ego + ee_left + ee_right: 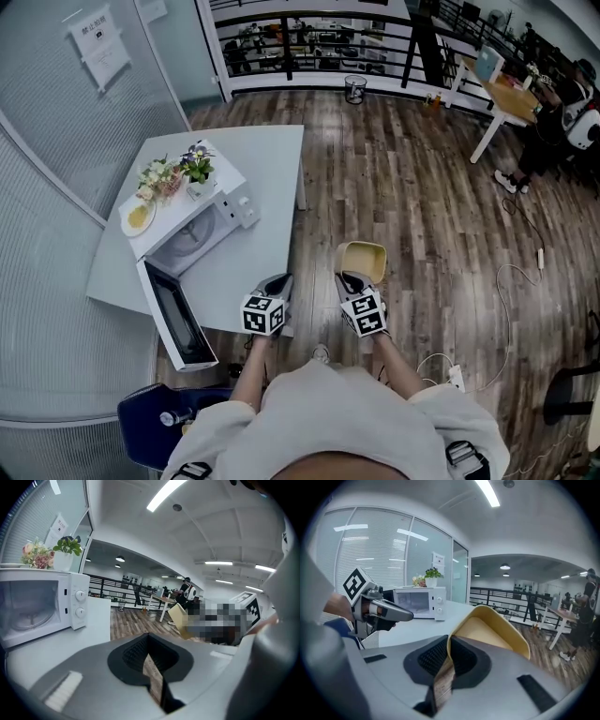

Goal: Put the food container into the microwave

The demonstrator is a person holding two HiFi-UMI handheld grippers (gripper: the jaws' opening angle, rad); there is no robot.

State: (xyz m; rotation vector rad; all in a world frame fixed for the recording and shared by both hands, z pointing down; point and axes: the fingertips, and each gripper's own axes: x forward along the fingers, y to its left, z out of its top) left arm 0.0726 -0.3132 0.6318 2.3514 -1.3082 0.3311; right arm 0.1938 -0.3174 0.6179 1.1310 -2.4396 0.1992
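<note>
Jaws of left gripper (277, 283) together, right gripper (349, 279) clamped.

Smooth matt plastic food container (487, 632), glossy white microwave (202, 225), wood-plank floor (422, 187), smooth matt table (267, 159)

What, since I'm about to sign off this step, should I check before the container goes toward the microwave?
1. Right gripper clamped on the rim of the food container: ok.
2. Microwave door swung open: ok.
3. Microwave cavity free of other things: ok, only the turntable shows inside.
4. Left gripper empty, jaws together: ok.
5. Table bare in front of the opening: ok.
6. Container held level: cannot tell.
</note>
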